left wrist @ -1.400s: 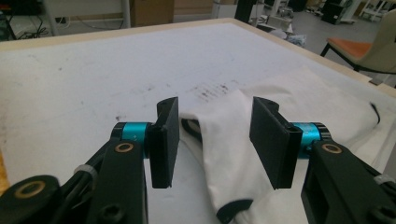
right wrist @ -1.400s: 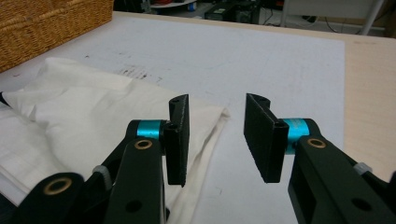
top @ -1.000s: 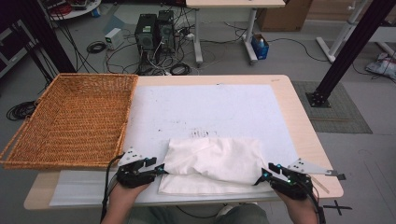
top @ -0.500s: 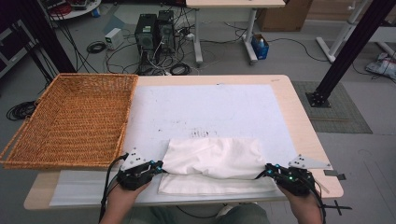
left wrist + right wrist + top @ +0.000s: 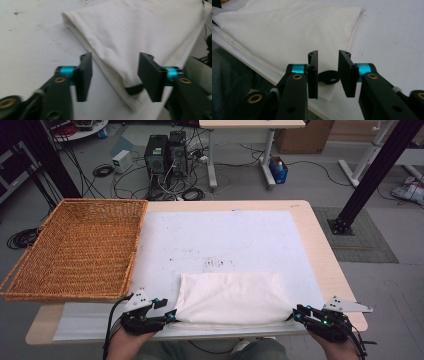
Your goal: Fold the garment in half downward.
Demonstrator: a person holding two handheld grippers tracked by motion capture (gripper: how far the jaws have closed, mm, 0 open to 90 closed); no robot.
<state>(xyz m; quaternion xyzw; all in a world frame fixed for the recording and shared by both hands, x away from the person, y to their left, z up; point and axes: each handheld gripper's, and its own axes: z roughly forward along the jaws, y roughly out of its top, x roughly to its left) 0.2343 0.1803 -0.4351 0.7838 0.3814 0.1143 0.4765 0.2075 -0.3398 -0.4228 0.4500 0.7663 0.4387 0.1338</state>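
Flattened and tidier than a second ago, your one folded white cloth [image 5: 232, 297] is lying along the table's [image 5: 320, 250] near edge, long axis running left to right. Your left gripper [image 5: 172, 315] and right gripper [image 5: 295, 314] have just been opening, jaws parted around its corners, pads not pressing. One wicker basket [image 5: 80, 250] is sitting left.

Ahead of both claws lies the folded white cloth [image 5: 232, 297], low and soft, spanning the gap between the left claw [image 5: 172, 315] and the right claw [image 5: 294, 316]. Beyond it the white mat [image 5: 225, 240] is bare. Left of the left claw, the wicker basket [image 5: 75, 250] walls off that side.
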